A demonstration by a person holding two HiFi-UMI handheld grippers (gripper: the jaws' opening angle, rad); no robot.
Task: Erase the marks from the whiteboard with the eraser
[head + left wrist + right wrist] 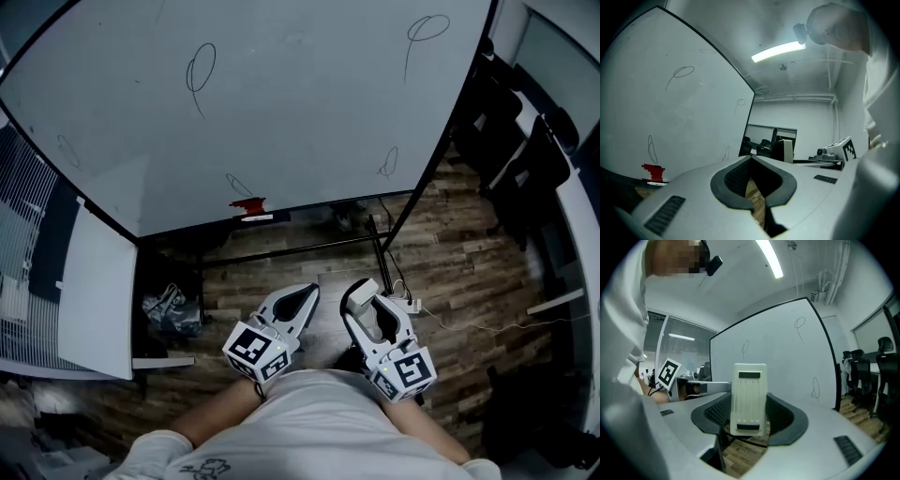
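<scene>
Right gripper [749, 397] pinching cream rectangular eraser [749, 380] (ribbed plastic back) at lower centre; left gripper [751, 161] jaws pressing together; glossy whiteboard [281, 122] bearing thin looped marks [200, 73] across upper frame.

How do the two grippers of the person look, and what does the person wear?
The left gripper and the right gripper are light grey, tapering shells. Their tongs carry dark ribbed pads. Each bears a white cube with black square markers. The person wears a white shirt.
</scene>
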